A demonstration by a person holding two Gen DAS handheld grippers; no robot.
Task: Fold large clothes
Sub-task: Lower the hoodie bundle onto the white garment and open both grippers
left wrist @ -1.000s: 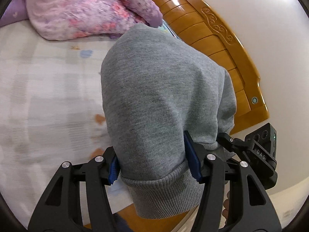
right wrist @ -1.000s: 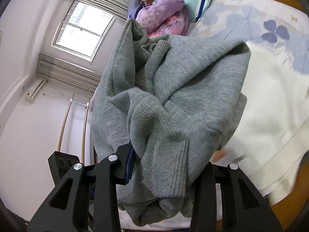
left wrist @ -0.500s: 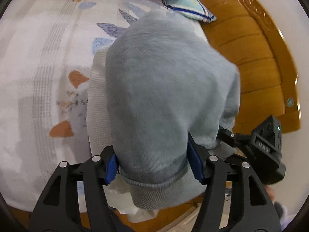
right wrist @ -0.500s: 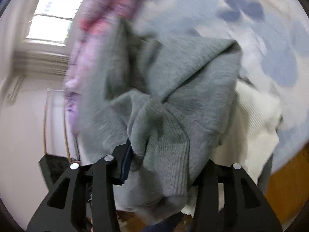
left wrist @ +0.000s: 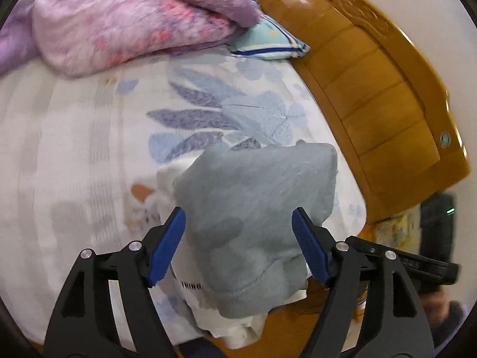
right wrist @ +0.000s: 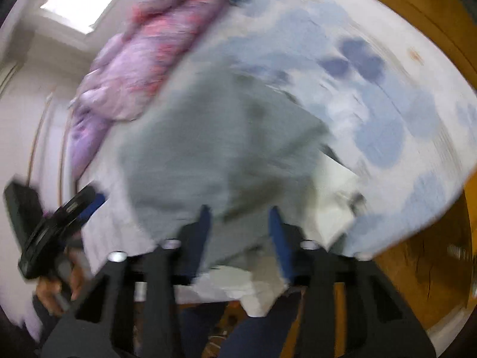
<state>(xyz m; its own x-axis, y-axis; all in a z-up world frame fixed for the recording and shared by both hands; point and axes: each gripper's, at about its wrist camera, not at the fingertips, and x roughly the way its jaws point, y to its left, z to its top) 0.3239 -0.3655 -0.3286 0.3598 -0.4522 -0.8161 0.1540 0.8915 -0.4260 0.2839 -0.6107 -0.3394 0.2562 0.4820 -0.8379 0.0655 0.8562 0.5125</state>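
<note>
Having just widened, the left gripper (left wrist: 238, 246) stands clear of the sweater (left wrist: 256, 226), now dropped on the bed (left wrist: 74, 149); the right gripper (right wrist: 240, 232), narrowing, is too blurred to judge.

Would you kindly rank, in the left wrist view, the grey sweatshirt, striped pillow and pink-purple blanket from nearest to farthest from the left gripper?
1. Grey sweatshirt: lying between the left gripper's open jaws.
2. Light blue striped pillow: upper middle, beside the headboard.
3. Fluffy pink-purple blanket: top left, partly overlying the pillow.
</note>
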